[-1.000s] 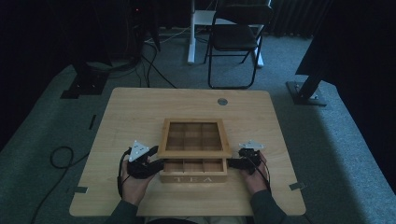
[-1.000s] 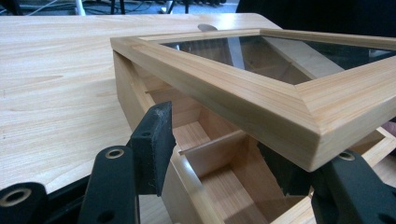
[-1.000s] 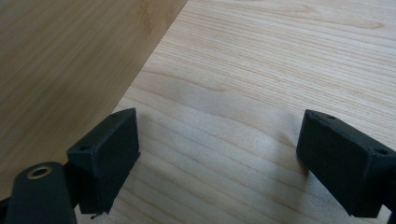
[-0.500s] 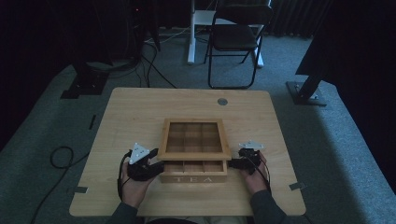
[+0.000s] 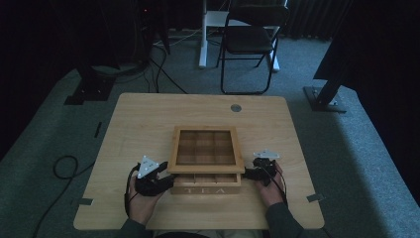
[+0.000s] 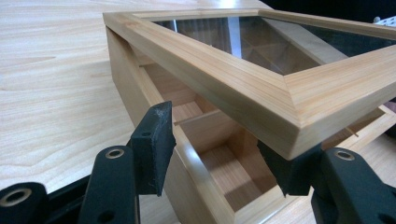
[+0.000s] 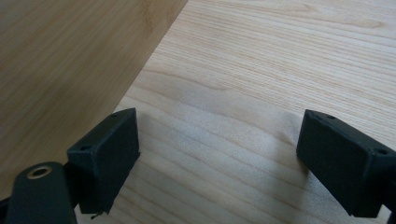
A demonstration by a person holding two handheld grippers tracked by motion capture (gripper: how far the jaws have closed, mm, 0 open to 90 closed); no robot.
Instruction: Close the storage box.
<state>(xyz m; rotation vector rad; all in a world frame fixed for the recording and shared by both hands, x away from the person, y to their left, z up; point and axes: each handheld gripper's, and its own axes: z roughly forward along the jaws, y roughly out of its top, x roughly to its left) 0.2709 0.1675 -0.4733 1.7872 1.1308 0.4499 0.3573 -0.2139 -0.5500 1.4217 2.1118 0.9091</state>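
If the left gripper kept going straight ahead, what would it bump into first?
Probably the wooden tea box: the left gripper already has its open fingers astride the box's near corner, under the raised glass lid, so hardly any gap remains.

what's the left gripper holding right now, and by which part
Nothing is clamped. The left gripper stands open around the near corner of the tea box, one jaw under the raised lid, propping it up.
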